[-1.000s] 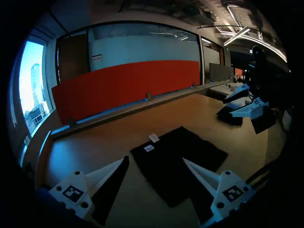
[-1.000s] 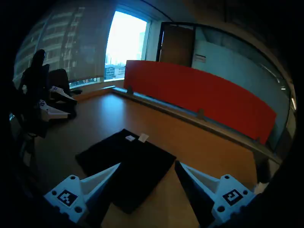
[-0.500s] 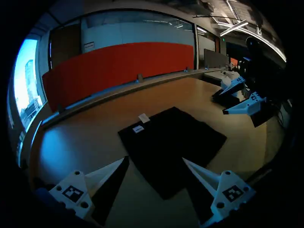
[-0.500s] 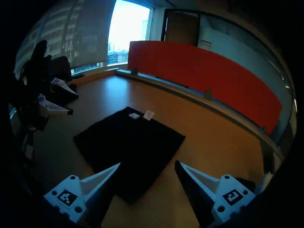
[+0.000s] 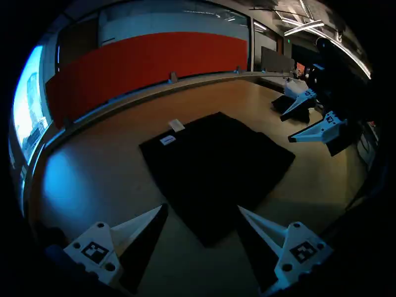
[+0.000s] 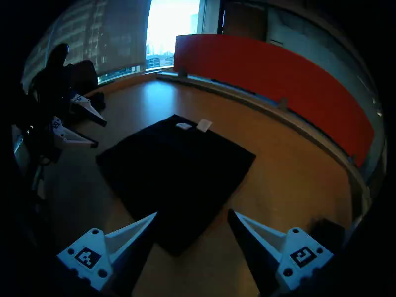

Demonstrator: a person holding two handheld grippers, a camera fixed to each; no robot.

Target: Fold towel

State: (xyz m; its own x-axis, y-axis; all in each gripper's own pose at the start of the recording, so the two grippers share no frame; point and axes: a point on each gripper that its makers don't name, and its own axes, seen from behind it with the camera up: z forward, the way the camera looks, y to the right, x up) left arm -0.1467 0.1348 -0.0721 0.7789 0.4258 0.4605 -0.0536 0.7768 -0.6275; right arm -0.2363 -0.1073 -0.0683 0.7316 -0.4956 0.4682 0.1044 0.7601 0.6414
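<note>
A black towel (image 5: pixel 215 161) lies flat on the wooden table, with two small white tags (image 5: pixel 172 131) at its far corner. In the right gripper view the same towel (image 6: pixel 173 171) spreads out ahead, its tags (image 6: pixel 194 125) at the far edge. My left gripper (image 5: pixel 200 222) is open, hovering over the towel's near corner with nothing between its fingers. My right gripper (image 6: pixel 193 227) is open too, above another near corner. Each view also catches the other gripper farther off: the right gripper (image 5: pixel 312 116) and the left gripper (image 6: pixel 74 123), both held above the table beside the towel.
A red partition (image 5: pixel 148 62) runs along the table's far edge, with glass walls behind it. A bright window (image 6: pixel 171 29) stands at the back. Bare wooden table (image 6: pixel 292 183) surrounds the towel. A person's dark figure (image 6: pixel 49 84) holds the far gripper.
Both grippers have tilted downward and drawn closer to the towel, which now spreads larger in both views. The towel has not moved and both grippers stay open.
</note>
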